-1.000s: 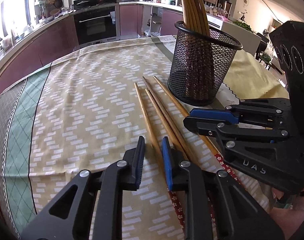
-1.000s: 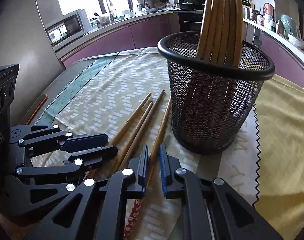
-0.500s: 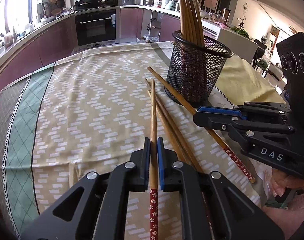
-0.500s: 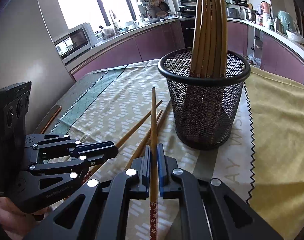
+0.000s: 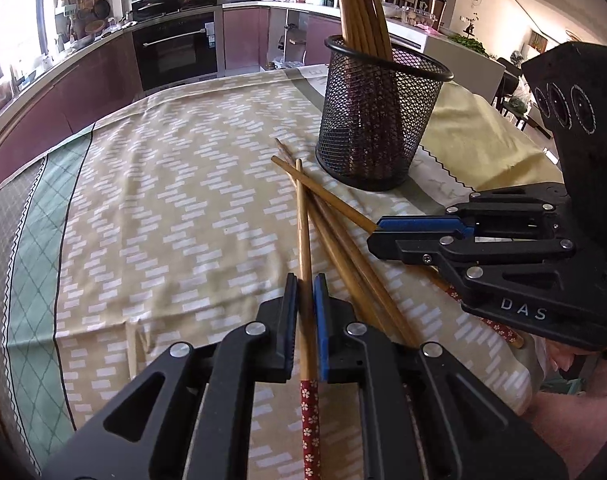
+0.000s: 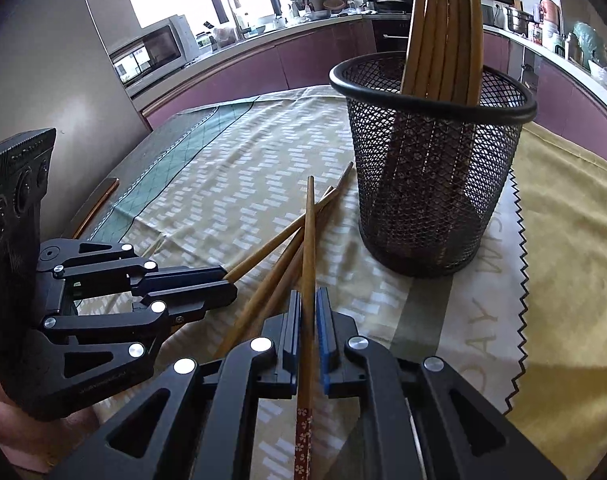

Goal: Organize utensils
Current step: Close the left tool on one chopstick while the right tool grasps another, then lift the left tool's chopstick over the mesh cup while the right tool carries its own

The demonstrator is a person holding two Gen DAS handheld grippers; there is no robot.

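my left claw (image 5: 305, 294) is clenched on one chopstick (image 5: 302, 216), my right claw (image 6: 308, 308) on another chopstick (image 6: 309, 240); only the right view shows the microwave (image 6: 149, 54).

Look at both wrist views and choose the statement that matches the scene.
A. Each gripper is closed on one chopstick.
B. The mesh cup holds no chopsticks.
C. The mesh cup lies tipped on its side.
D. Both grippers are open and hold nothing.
A: the left gripper pinches a chopstick and the right gripper pinches another chopstick, while the mesh cup stands upright with chopsticks in it.
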